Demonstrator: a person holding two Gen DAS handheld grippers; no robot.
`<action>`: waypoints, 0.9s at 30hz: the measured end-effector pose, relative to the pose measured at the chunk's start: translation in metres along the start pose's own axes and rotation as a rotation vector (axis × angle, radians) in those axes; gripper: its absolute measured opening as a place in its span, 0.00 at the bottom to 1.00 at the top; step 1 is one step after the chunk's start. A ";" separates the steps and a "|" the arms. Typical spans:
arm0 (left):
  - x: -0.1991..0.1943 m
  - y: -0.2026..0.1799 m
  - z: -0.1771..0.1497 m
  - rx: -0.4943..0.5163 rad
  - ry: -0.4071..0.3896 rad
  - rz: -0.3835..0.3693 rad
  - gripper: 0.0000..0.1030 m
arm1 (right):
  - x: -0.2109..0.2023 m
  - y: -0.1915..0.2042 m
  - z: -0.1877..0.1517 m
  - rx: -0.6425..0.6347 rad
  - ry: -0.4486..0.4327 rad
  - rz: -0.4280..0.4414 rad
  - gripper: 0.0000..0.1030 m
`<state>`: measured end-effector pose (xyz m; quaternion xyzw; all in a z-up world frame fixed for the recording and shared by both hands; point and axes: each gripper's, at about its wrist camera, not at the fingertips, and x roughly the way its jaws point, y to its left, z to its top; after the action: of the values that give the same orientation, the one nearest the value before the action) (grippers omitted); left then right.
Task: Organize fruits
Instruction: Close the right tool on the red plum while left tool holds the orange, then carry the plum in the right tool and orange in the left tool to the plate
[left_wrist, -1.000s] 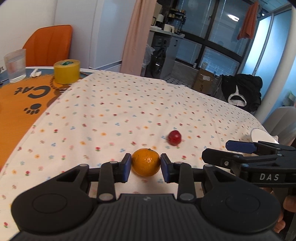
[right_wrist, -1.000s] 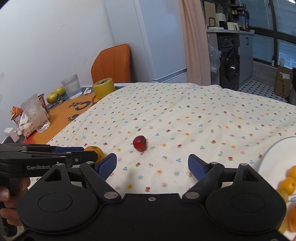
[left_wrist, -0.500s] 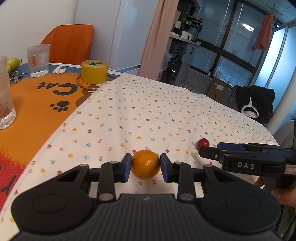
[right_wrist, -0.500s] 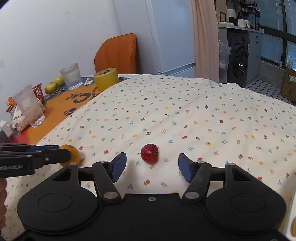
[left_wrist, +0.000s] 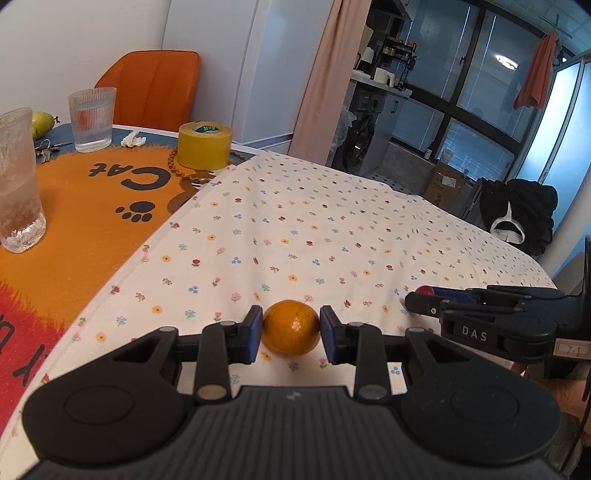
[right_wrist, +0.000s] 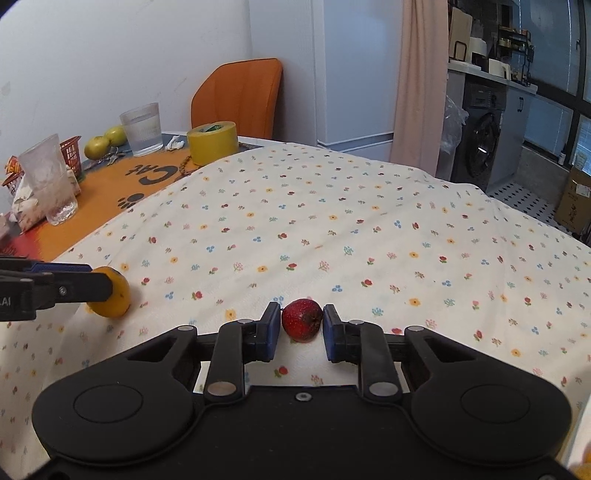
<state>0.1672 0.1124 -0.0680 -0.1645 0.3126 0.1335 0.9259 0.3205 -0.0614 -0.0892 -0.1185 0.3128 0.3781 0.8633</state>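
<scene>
Right claw (right_wrist: 301, 328) now around dimpled strawberry (right_wrist: 302, 319)

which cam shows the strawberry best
The right wrist view: the strawberry sits centred between the right gripper pads, whole and close. The left wrist view shows only a red sliver behind that gripper's fingers.

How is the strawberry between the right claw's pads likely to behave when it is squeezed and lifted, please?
The strawberry looks soft and would probably bruise under a firm squeeze. Small beside the right claw, it is likely light. Its rounded, tapered shape might let it slip or pivot between the pads.
</scene>
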 end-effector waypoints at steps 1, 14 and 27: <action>-0.001 -0.001 0.000 -0.001 -0.001 -0.002 0.31 | -0.003 -0.001 -0.001 0.007 0.000 0.004 0.21; -0.003 -0.025 -0.004 0.038 0.003 -0.038 0.15 | -0.039 -0.008 -0.013 0.024 -0.035 -0.010 0.21; 0.007 -0.032 -0.013 0.076 0.027 -0.011 0.42 | -0.066 -0.011 -0.033 0.028 -0.057 -0.020 0.21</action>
<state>0.1768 0.0795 -0.0747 -0.1325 0.3292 0.1143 0.9279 0.2791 -0.1220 -0.0736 -0.0985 0.2920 0.3683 0.8771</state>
